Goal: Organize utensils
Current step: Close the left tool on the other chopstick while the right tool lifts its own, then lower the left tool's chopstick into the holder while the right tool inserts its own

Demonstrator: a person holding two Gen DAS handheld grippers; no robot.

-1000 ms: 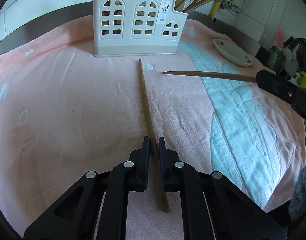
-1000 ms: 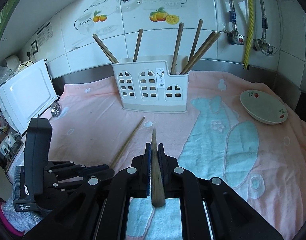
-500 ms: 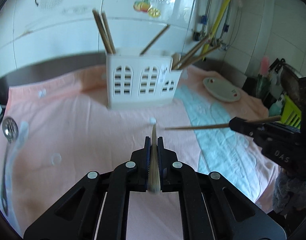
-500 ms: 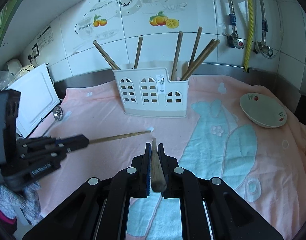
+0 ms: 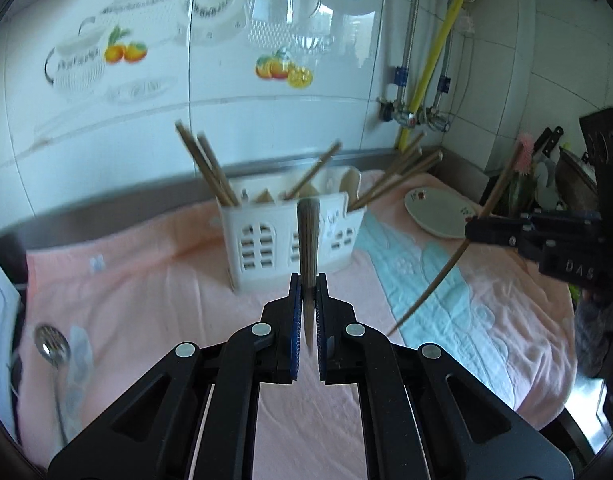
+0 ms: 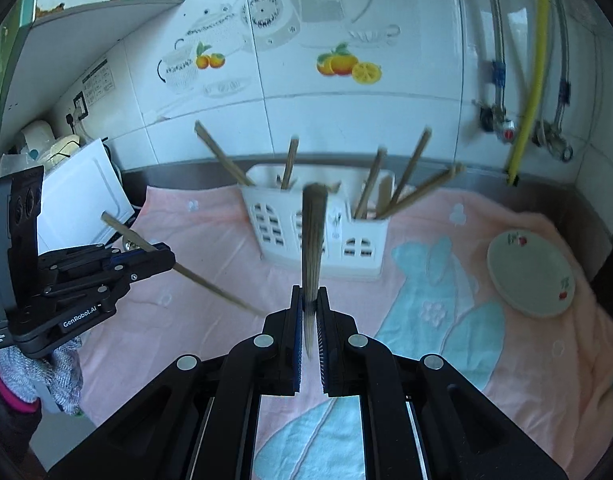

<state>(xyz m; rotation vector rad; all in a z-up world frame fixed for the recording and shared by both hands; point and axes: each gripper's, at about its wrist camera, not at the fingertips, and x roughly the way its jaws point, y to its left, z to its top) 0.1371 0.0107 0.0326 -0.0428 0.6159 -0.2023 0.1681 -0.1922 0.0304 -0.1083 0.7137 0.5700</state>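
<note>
**Operator:** Now, what are your two tongs carrying?

**Guide:** Your left gripper is clamped on one wooden chopstick, which rises steeply from between the pads. Your right gripper is clamped on a second chopstick the same way. Both are held clear above the pink towel.

**Operator:** Where is the container?

**Guide:** Straight ahead of both tongs, beyond the held sticks, stands the white utensil holder with arched cut-outs. It sits upright on the towel near the steel rear ledge. Several chopsticks already lean in it: one pair slants out toward your left, one stands near the middle, and a cluster fans out toward your right. Which inner compartment each one occupies cannot be told.

**Operator:** What else holds anything?

**Guide:** Right of your right gripper, near the towel's edge, lies a shallow white dish with nothing visible in it.

**Operator:** And room to move?

**Guide:** You have open towel between the tongs and the holder. Left of your left gripper, a slotted metal spoon lies near the towel's left edge. A white board leans beyond that edge.
</note>
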